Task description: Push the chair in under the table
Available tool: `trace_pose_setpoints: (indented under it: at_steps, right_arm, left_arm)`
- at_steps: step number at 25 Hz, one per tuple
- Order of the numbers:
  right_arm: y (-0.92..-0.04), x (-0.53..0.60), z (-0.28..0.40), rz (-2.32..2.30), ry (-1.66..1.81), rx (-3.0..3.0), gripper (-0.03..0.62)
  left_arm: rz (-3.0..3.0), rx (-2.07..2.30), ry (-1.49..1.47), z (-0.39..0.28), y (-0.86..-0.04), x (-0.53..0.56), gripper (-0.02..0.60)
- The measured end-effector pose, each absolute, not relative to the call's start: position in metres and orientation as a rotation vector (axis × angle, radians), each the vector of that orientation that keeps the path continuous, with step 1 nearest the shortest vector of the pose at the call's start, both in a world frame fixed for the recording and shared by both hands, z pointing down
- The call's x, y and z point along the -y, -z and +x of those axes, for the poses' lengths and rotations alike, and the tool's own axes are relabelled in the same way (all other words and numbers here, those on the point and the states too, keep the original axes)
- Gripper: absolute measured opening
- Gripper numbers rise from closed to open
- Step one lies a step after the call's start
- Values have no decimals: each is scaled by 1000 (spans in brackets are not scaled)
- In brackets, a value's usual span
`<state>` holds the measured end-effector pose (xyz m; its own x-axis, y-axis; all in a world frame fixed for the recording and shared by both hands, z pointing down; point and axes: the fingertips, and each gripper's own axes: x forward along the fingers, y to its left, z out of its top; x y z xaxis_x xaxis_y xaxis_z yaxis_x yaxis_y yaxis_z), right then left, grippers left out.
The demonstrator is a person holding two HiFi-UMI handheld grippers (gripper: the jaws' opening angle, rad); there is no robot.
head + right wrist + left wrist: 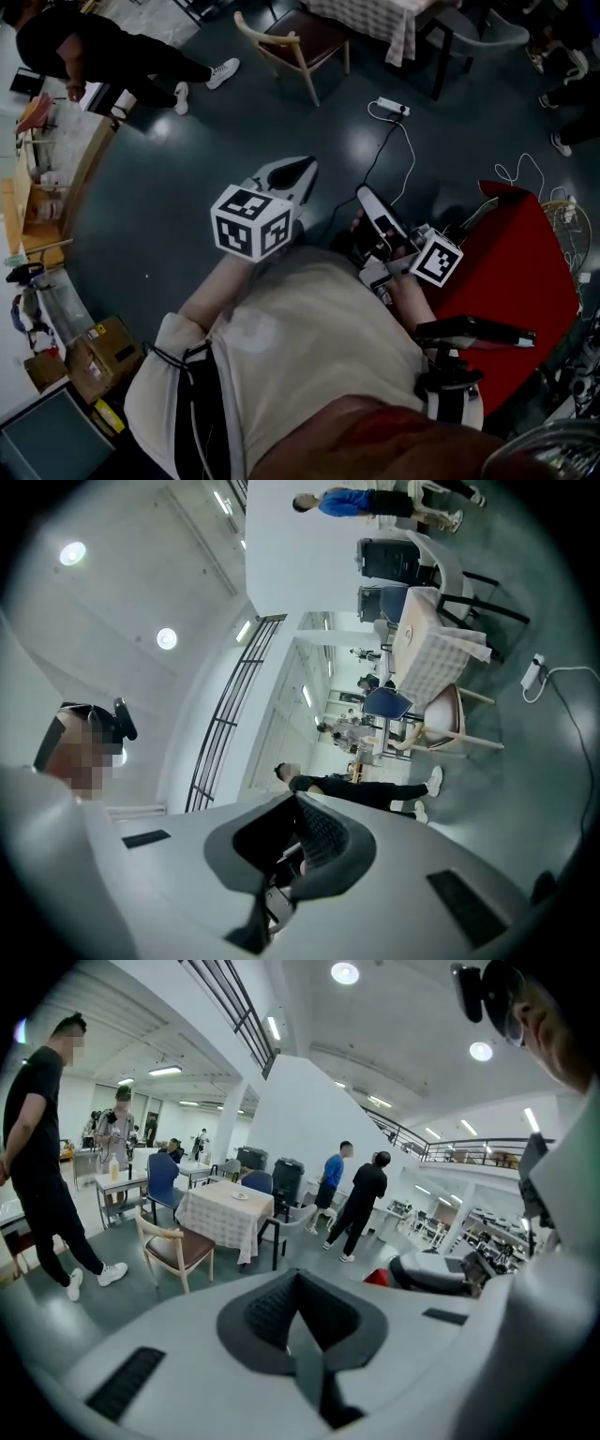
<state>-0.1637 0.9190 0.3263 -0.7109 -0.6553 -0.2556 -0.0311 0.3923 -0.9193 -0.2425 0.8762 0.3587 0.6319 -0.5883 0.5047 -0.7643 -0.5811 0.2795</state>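
Chair (298, 42) with pale wood frame and brown seat, top centre of head view. Stands on the dark glossy floor (187, 187) with seat fully out from under the worktop (375, 21), just beside the hanging edge of its checked cloth, backrest on the side away from the worktop. Second chair (473, 36), grey with dark legs, at the worktop's far side. Left hand-held gripper (302, 173) up in front of the operator's chest, tips aimed roughly toward the chair, well apart from it; jaws pressed together, nothing between them. Right hand-held gripper (367, 199) just beside the left, likewise closed tight and empty; own view rolled sideways, with chair and worktop tipped on edge at upper right. Neither touching the chair. White power strip (392, 106) on the floor between the grippers and the chair, white cable (405, 155) looping from it back toward the operator. Red surface (516, 272) at right of head view, beside the right arm. Person in black (112, 56) with white sneakers at upper left, well apart from the chair. Cardboard boxes (94, 352) at lower left. In left gripper view: chair at left, cloth-covered worktop just right of it, small white item on the cloth, two standing people with backs turned farther behind, one in blue, one in black.
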Motion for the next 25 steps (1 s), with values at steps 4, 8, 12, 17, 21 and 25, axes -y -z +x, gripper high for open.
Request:
trace_pose_setpoints:
  at_steps: [4, 8, 12, 17, 21, 25]
  right_arm:
    - [-333, -921, -161, -601, 1373, -2038, 11]
    - [-335, -919, -160, -631, 1394, -2031, 12]
    - [-340, -914, -164, -669, 1420, -2012, 12]
    - [-349, -876, -181, -735, 1439, -1979, 12]
    - [-340, -844, -203, -749, 1417, -2008, 12]
    - [-334, -815, -233, -739, 1425, -2067, 12]
  left_arm:
    - [2434, 1006, -458, -236, -354, -882, 6]
    - [2434, 947, -416, -231, -356, -882, 6]
    - [2421, 921, -372, -237, -360, -876, 6]
    - [2370, 971, -335, -271, -366, -826, 6]
    - [2376, 1029, -327, -301, -362, -790, 6]
    - [2362, 1045, -270, -326, -359, -760, 6]
